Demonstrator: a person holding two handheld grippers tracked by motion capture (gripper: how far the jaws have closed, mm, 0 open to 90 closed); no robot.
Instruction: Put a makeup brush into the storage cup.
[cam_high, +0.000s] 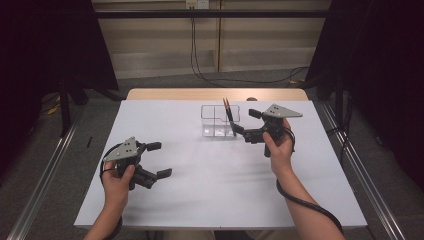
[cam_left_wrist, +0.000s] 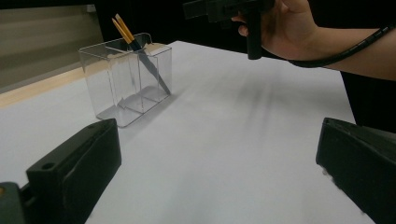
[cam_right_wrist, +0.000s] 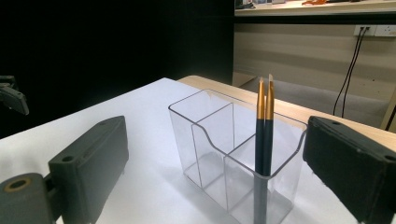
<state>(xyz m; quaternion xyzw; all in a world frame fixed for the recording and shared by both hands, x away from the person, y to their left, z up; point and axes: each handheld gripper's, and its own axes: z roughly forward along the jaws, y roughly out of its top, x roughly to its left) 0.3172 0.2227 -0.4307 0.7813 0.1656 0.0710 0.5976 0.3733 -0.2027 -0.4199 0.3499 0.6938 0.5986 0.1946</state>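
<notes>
A clear plastic organizer (cam_high: 216, 122) with several compartments stands at the back middle of the white table (cam_high: 215, 195). Two thin dark pencils with gold upper ends (cam_high: 228, 112) lean in its right-hand compartment. My right gripper (cam_high: 246, 122) is open just right of the organizer, its jaws on either side of that end without touching it. In the right gripper view the organizer (cam_right_wrist: 219, 140) and pencils (cam_right_wrist: 264, 126) sit close ahead between the jaws. My left gripper (cam_high: 159, 160) is open and holds nothing, low at the table's front left. It faces the organizer (cam_left_wrist: 126, 79) from afar.
A wooden strip (cam_high: 215, 94) runs along the table's far edge. Metal rails (cam_high: 45, 175) flank both sides of the table, and black cables (cam_high: 200, 70) trail over the floor behind. Dark curtains hang at left and right. Bare tabletop lies between the two grippers.
</notes>
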